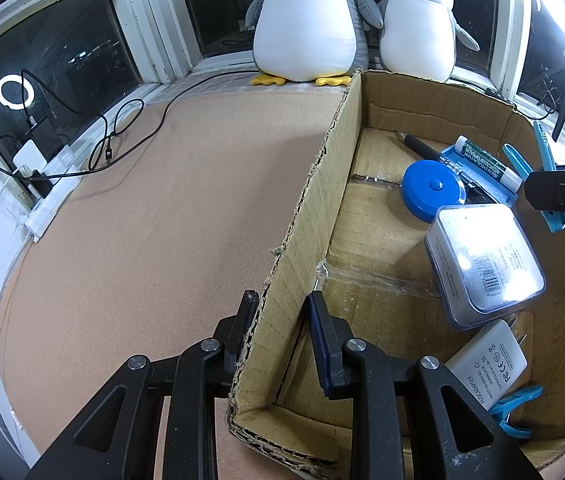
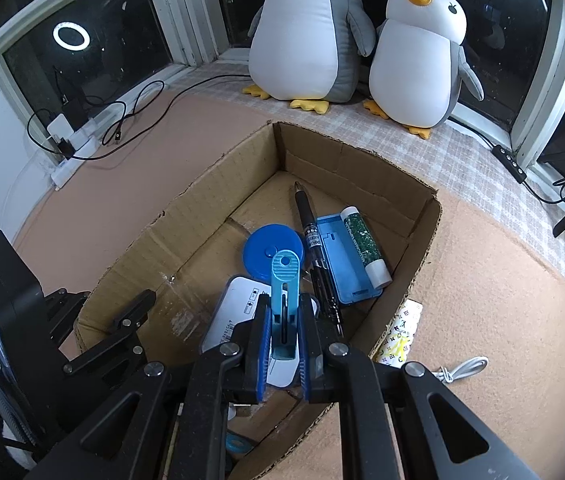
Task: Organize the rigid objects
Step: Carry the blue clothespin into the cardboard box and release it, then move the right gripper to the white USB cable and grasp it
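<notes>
Clothespin (image 2: 283,300) sits clamped in our right gripper (image 2: 282,336), long axis toward 12 o'clock, over the cardboard box (image 2: 186,216). Our left gripper (image 1: 278,336) straddles the box wall, not quite closed on it.

Corrugated cardboard box (image 1: 314,216), matt brown, torn ragged edges, glossy clear tape on floor. Cork-like speckled tabletop (image 1: 154,208), matt. Ribbed light-blue plastic clothespin (image 2: 284,296) between matt black plastic gripper (image 2: 282,344) with bright metal rivets. Glossy transparent plastic case (image 1: 482,264). Soft plush penguins (image 2: 310,32).
</notes>
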`<state>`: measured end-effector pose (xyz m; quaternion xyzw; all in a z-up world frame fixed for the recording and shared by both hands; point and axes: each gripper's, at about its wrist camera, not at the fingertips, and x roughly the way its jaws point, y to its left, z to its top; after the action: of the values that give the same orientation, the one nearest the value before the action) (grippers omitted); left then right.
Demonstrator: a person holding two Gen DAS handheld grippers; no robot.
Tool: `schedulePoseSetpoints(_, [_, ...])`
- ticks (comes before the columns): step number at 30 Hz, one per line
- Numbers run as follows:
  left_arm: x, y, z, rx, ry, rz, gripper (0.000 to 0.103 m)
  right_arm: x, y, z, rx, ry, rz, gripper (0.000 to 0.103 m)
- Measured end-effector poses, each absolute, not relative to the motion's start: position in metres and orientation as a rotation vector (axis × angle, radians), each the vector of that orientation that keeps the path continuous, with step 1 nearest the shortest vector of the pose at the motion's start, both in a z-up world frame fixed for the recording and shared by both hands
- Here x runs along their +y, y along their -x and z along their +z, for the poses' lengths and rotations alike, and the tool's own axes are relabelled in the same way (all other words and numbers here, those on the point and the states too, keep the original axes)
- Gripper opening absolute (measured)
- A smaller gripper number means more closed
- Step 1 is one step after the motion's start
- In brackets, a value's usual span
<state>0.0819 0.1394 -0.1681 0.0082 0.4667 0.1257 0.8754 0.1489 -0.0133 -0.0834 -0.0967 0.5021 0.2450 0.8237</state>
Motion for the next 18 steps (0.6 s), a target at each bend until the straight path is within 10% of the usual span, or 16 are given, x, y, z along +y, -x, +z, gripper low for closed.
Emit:
schedulePoseSetpoints(4, [0.1394, -0.0818, -0.1682, 0.974, -0.017, 0.262, 0.027, -0.0128, -0.1484, -0.0824, 1.063, 0.204, 0.524, 0.012])
schedulePoseSetpoints(9, [0.1394, -0.0819, -0.1682, 0.974, -0.017, 0.263, 0.027, -0.0141, -0.1487, -0.0806, 1.058, 0.198, 0.519, 0.044])
schedulePoseSetpoints(18, [0.1393, -0.0817, -0.1684, 0.974, -0.017, 0.263, 0.027, -0.0177, -0.1492, -0.0791, 1.060, 0.195, 0.519, 0.050])
